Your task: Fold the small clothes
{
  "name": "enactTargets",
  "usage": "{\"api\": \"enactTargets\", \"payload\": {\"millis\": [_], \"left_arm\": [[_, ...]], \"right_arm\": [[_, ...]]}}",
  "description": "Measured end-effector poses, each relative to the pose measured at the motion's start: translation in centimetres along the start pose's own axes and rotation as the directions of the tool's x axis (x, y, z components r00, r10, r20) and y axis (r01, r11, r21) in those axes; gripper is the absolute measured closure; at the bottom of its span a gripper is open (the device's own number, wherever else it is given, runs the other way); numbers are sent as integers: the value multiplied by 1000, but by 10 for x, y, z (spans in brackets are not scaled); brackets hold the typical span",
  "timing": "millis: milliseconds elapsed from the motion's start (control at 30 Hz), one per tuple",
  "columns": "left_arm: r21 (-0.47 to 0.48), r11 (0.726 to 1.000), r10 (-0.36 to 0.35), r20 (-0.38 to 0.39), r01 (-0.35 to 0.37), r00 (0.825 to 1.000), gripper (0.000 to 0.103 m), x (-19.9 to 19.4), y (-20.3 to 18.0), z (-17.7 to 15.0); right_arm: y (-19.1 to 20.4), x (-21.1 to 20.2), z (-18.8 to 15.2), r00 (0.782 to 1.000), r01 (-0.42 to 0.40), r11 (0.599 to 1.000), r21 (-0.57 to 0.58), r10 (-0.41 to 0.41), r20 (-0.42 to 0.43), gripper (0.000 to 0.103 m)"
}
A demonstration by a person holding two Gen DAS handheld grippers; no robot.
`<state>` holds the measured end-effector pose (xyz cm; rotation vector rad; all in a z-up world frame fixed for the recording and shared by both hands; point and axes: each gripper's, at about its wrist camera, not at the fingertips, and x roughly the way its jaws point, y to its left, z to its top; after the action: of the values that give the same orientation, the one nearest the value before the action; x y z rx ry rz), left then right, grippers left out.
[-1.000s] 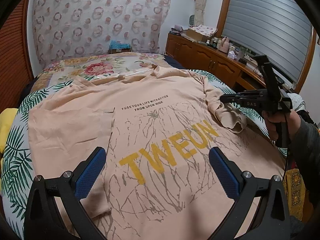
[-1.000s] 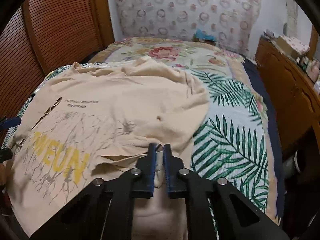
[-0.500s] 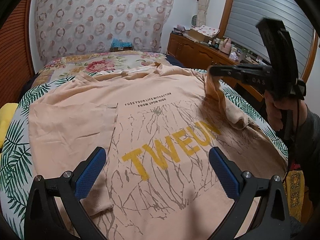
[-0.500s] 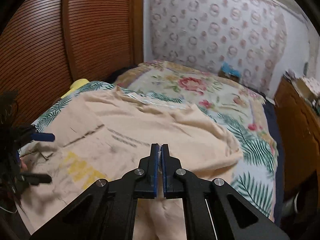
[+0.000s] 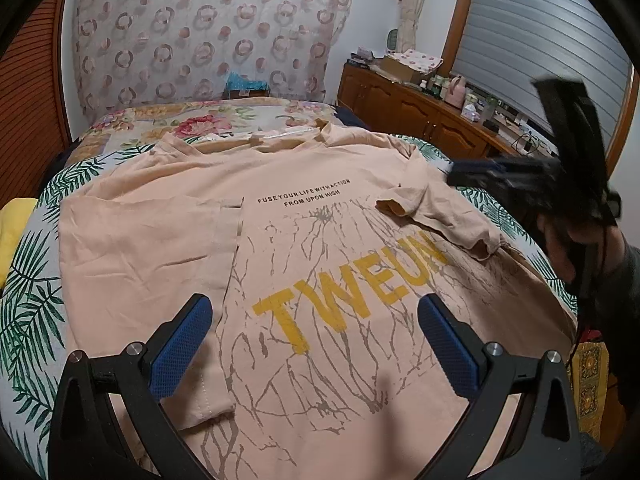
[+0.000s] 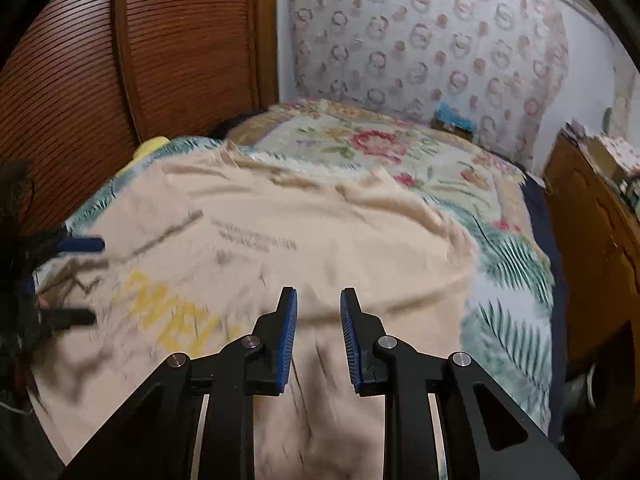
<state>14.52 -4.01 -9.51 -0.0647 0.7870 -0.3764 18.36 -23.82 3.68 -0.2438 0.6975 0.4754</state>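
Jaws on our right gripper (image 6: 319, 312) have just been opening and now stand narrowly apart with nothing between them, above the peach cotton T-shirt with yellow lettering (image 5: 328, 264). Our left gripper (image 5: 316, 340) holds its jaws wide and empty over the shirt's front. The shirt lies spread on the leaf-and-flower patterned bed (image 5: 28, 312), both sleeves folded inward.
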Motion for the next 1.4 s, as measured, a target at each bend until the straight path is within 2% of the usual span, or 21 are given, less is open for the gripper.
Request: {"api": "enactTargets", "payload": {"millis": [233,400,500,533,567,733,833,1000,1067,1167,1300,1400], "left_arm": [[5,1000,16,-34,-16,999,0,12,0,0],[25,999,27,-53,-26,998,0,17,-4,1],[34,999,29,-56,-27,998,0,18,-5,1],[35,999,30,-57,-28,998,0,19,-6,2],[36,999,31,-56,-29,998,0,19,-6,3],[34,999,23,-52,-21,998,0,19,-7,7],[46,999,-6,-53,8,999,0,21,-10,17],[86,994,-58,-62,63,996,0,31,-22,41],[102,991,-84,-71,91,994,1,36,-29,47],[141,980,-128,-84,139,988,7,46,-44,58],[186,960,-190,-117,210,975,27,65,-68,70],[217,949,-200,-148,229,968,44,82,-85,77]], "right_arm": [[6,-15,-39,996,16,999,30,-13,-85,80],[16,-9,-55,986,92,996,-17,-93,-136,80],[17,-13,-58,989,90,996,-14,-91,-117,83],[18,-16,-59,989,91,996,-15,-92,-113,93],[18,-20,-61,990,92,996,-14,-93,-108,96],[23,-43,-74,995,54,999,6,-53,-81,97],[22,-49,-81,995,47,999,2,-47,-87,97],[14,-57,-81,998,28,998,59,-24,-52,84],[11,-63,-82,999,37,997,69,-36,-22,75],[3,-66,-87,997,78,993,87,-79,4,72],[-11,-64,-99,985,169,978,125,-169,-9,67],[-17,-56,-104,980,201,965,166,-197,-40,65]]}}
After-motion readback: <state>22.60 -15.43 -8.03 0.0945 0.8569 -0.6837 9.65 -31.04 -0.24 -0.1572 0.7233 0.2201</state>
